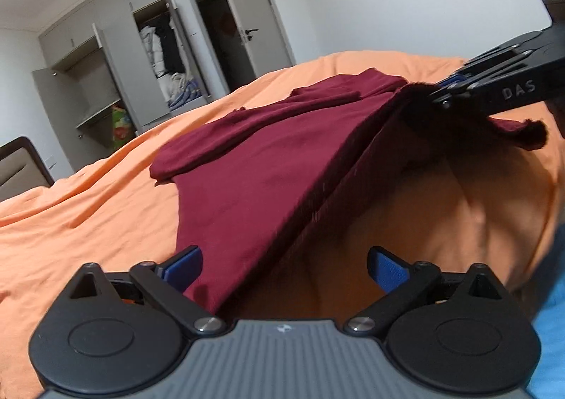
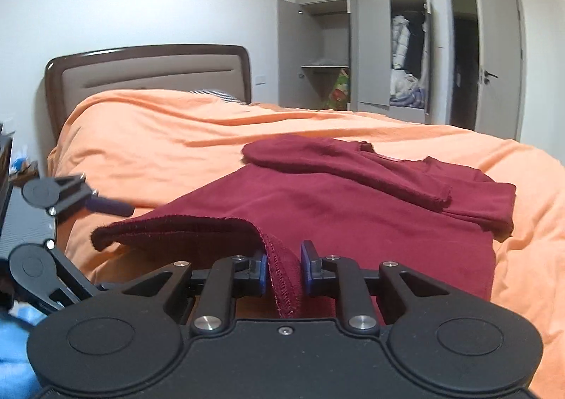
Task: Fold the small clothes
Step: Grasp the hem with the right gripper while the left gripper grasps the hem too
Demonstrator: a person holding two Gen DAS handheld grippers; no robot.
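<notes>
Maroon shirt half-lifted off the orange bed.
Right gripper pinches its raised hem; left gripper spread wide, hem edge between its fingers. Open wardrobe holds clothes.

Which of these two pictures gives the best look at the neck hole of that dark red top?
The right wrist view. There the neckline of the red top faces the camera, with both sleeves folded across the chest. In the left wrist view the top is seen from its side, a lifted hem fills the frame, and the neck opening is hardly visible.
</notes>
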